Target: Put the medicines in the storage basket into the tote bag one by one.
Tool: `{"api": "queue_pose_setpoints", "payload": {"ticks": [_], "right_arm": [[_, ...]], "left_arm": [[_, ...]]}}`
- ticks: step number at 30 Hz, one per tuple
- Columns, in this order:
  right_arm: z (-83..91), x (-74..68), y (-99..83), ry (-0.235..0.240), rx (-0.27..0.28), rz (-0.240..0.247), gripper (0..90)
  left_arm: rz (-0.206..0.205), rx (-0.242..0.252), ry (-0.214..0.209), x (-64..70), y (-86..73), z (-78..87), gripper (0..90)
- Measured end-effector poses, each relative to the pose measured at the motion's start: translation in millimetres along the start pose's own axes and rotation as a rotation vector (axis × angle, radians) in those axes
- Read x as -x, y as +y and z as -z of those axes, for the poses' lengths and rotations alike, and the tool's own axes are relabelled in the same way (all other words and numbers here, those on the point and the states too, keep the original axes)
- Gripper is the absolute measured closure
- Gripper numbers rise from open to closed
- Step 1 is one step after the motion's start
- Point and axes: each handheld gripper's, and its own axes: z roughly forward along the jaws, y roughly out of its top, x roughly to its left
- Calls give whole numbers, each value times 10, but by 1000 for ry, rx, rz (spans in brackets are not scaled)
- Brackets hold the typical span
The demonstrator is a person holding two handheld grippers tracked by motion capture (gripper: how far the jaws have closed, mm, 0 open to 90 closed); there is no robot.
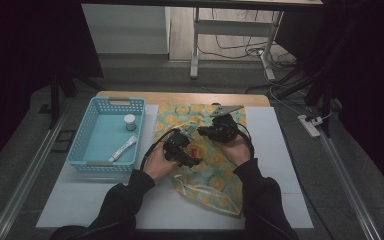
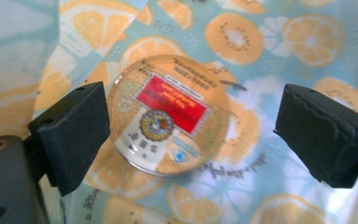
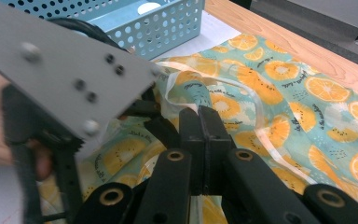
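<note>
Left tongs [image 2: 193, 135] gape around a round tin [image 2: 170, 114] on the citrus-print bag [image 2: 270, 56].

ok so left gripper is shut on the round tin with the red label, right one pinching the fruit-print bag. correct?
Not quite. The left gripper is open: in the left gripper view its jaws stand apart on either side of the round tin, with a clear gap on the right. The right gripper is shut on the fruit-print bag, as you said.
</note>
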Motion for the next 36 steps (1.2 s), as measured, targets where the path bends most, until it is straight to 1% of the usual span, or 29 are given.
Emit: {"api": "queue_pose_setpoints", "payload": {"ticks": [2,3,5,8,13,19,21,27,33,36], "right_arm": [[1,0,0,1,1,0,897],[1,0,1,1,1,0,897],[2,0,1,2,1,-1,897],[6,-2,1,3,1,-3,897],[14,-9,8,5,5,2,897],[23,-23,17,7,7,6,897],[24,-25,18,7,8,6,896],[24,-23,16,7,6,5,897],[26,-19,14,8,5,4,896],[27,-17,11,6,4,-1,897]], "left_arm": [[1,0,-31,16,-16,58,85],[7,4,-40,27,-25,83,73],[4,13,-49,47,-40,135,58],[5,24,-74,63,-67,209,30],[9,47,-82,84,-113,342,10],[-5,52,-87,86,-176,485,11],[-3,58,-88,75,-198,529,12],[4,83,-93,13,-249,654,13],[25,85,-109,-89,-306,765,11],[27,78,-90,-130,-338,834,0]]}}
